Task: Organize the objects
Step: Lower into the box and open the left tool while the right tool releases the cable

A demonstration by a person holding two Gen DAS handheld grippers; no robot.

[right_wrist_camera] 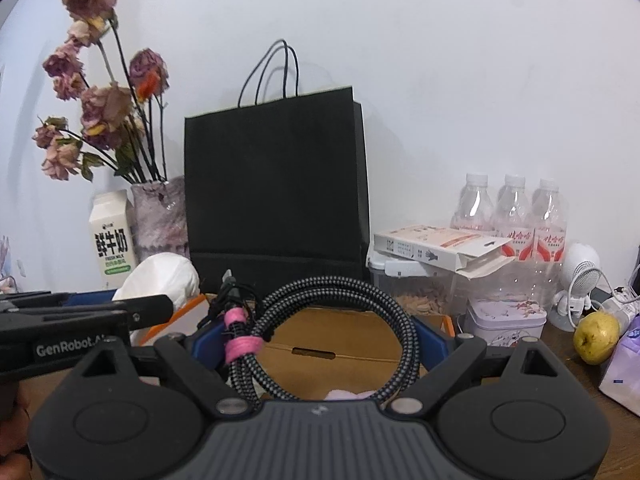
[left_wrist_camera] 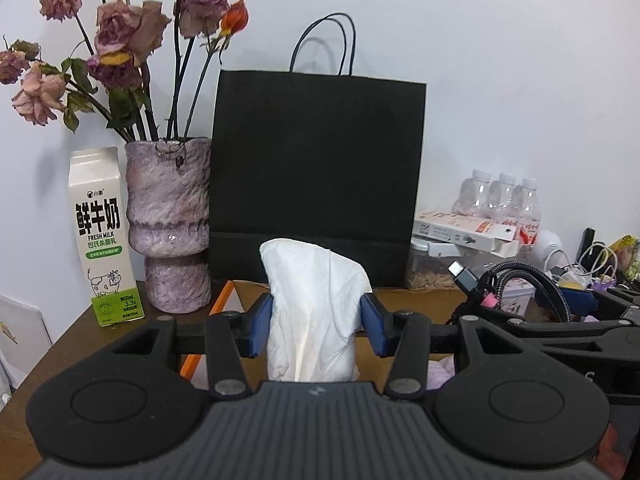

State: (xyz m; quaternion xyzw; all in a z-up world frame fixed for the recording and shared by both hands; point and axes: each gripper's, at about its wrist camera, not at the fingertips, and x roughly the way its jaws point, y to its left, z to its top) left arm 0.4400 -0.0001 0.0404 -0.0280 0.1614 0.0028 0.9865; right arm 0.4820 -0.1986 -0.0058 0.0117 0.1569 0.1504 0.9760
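Observation:
My left gripper (left_wrist_camera: 316, 326) is shut on a crumpled white tissue wad (left_wrist_camera: 316, 300), held upright above an open cardboard box (left_wrist_camera: 412, 300) with an orange edge. The tissue also shows in the right wrist view (right_wrist_camera: 160, 276), at the left. My right gripper (right_wrist_camera: 318, 336) is shut on a coiled braided charging cable (right_wrist_camera: 332, 320) bound with a pink tie, held over the same cardboard box (right_wrist_camera: 340, 336). The cable and right gripper show at the right of the left wrist view (left_wrist_camera: 516, 284).
A black paper bag (left_wrist_camera: 316, 176) stands against the wall behind the box. A purple vase of dried roses (left_wrist_camera: 168, 224) and a milk carton (left_wrist_camera: 104, 240) stand left. Water bottles (right_wrist_camera: 512, 216), a white carton (right_wrist_camera: 436, 248), a tin (right_wrist_camera: 504, 320) and a yellow pear (right_wrist_camera: 596, 338) crowd the right.

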